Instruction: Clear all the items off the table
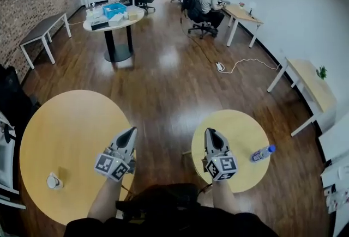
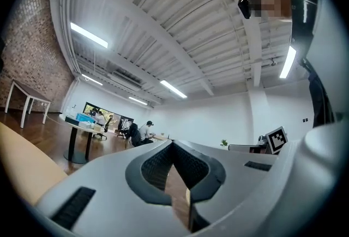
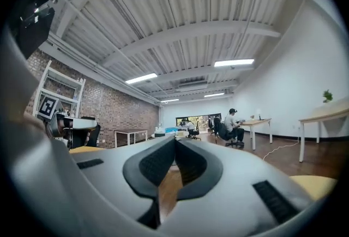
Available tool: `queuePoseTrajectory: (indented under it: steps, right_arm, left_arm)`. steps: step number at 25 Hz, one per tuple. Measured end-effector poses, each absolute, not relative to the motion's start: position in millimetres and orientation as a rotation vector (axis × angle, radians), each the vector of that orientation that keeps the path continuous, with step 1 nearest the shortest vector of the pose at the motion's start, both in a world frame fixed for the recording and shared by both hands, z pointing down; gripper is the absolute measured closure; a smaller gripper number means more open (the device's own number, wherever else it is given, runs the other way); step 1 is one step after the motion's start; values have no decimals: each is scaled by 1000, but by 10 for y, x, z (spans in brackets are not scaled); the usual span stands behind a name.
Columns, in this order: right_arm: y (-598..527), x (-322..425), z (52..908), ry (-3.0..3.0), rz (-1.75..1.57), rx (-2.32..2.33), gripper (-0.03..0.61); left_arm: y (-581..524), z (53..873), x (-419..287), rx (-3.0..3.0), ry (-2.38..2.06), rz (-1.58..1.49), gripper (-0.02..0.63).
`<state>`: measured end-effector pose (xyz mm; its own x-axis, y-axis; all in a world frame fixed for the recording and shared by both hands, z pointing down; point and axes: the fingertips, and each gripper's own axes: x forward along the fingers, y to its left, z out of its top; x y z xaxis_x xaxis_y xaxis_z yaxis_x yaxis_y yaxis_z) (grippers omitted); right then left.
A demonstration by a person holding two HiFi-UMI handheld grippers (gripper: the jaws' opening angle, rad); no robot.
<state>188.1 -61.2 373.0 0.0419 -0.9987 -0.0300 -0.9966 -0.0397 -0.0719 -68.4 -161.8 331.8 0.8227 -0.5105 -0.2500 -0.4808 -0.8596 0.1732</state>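
The left gripper (image 1: 132,132) is closed tight. Its two jaws touch at the tips, and nothing is between them. It hangs over the right edge of the big round table (image 1: 71,121), and it points away from the person.

The right gripper (image 1: 210,132) is closed tight too, and it holds nothing. It hangs over the left edge of the small round table (image 1: 240,127).

A water bottle (image 1: 263,153) with a blue cap lies on its side on the small table, near the right edge. It is well apart from the right gripper.

A small white thing (image 1: 53,181) sits on the big table, near the left and close to the person. It may be a little cup, but it is too small to be sure.

Far off, another round table (image 1: 117,20) holds a blue box (image 1: 114,9) and some other things. A white cable (image 1: 245,61) lies on the wood floor. People sit at desks at the back of the room.
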Motion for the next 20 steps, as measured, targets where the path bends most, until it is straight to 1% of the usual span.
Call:
queuePoseTrajectory:
  steps: [5,9,15,20]
  right_arm:
    - [-232,2651,3816,1946,-58,-2325,574]
    - [57,3123,3900,1829,-50,-2388,574]
    - [489,3674,3994,1693,-48,-2461,574]
    - [908,3923,4081,1615,-11,-2583,574]
  left_arm:
    - [-1504,3239,68,2965,-644,-419,612]
    - [-1439,3243,553,3005,-556,-380,612]
    - [-1271,3291,1259,3019,-438,-342,612]
    - [-1102,3409,1807,3020,-312,-322,612]
